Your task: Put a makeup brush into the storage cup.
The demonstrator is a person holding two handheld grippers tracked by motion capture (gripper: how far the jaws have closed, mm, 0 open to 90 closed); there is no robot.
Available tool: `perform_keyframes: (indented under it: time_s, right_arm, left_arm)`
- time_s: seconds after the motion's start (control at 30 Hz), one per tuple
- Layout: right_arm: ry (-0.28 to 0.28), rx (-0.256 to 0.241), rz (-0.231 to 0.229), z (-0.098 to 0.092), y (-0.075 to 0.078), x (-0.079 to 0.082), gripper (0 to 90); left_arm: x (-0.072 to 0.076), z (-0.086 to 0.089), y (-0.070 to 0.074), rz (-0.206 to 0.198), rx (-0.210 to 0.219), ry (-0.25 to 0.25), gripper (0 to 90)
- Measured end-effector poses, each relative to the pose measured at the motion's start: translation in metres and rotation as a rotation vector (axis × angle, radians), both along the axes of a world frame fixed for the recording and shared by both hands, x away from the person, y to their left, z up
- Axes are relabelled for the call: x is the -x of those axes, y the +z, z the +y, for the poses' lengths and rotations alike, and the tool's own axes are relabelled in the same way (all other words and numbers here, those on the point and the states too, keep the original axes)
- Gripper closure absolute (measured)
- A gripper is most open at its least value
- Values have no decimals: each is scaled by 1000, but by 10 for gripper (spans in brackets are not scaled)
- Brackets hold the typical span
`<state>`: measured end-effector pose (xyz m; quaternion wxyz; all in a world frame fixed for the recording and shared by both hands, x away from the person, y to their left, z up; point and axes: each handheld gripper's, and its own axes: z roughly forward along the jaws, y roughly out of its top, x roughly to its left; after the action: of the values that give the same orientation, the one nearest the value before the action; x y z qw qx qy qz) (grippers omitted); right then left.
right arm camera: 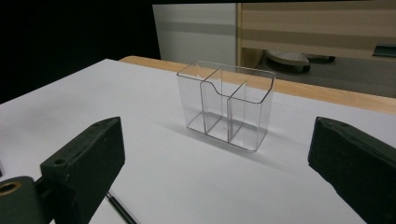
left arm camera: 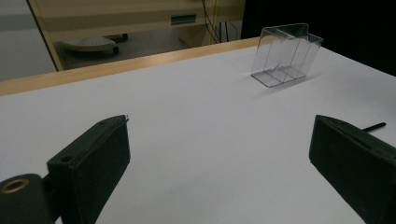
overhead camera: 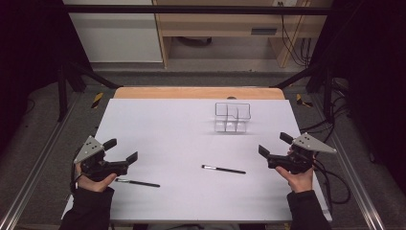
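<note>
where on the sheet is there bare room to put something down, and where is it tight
The widest bare patch is the far left of the white sheet, left of the clear organizer. The middle strip between organizer and the two brushes is also bare. Tighter: the near left, where one brush lies beside the left gripper, and around the centre brush near the right gripper.

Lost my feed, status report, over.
Left gripper open, right gripper open, both empty. Two black brushes flat on table. Clear plastic divided organizer empty, upright. Nothing between.

Clear divided organizer (overhead camera: pixel 232 117) is standing upright toward 1 o'clock on the white table (overhead camera: pixel 167 139). Two slim black brushes are lying flat: one (overhead camera: pixel 223 169) near centre, another (overhead camera: pixel 137 182) toward 7 o'clock.
</note>
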<state>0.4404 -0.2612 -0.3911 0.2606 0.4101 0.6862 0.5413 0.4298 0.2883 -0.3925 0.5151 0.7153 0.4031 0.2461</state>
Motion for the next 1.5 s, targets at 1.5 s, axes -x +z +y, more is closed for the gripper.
perform_keyframes:
  time_s: [1.5]
  right_arm:
    - [41,17,32,15,-1,2,41]
  left_arm:
    - [-7,-2,-27,200,-245,-234,80]
